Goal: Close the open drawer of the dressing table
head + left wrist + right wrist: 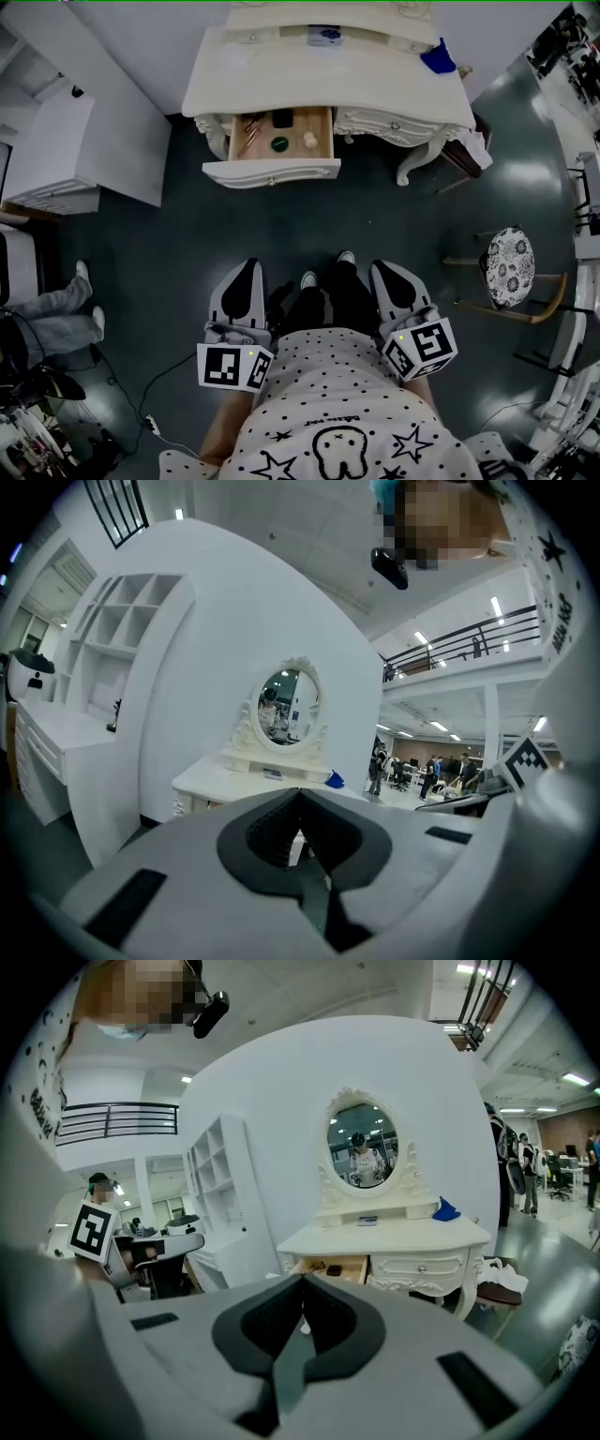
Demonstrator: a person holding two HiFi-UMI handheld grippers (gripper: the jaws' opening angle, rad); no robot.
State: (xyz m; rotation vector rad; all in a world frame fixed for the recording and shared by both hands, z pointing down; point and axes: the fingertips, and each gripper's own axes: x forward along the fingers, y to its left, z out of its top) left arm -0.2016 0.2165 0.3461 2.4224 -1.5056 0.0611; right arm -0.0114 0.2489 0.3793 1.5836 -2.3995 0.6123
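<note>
Left tool (246,269) and right tool (386,272), closed and empty, hang well short of the open drawer (272,172), likely light and rigid, best pushed mid-front.

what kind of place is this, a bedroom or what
Likely a staged bedroom corner in a large office hall: a dressing table and oval mirror against a freestanding wall, with a railed balcony and people beyond.

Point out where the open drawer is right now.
In the head view, the drawer juts out from the left half of the dressing table, top centre, with the closed drawer on its right.
</note>
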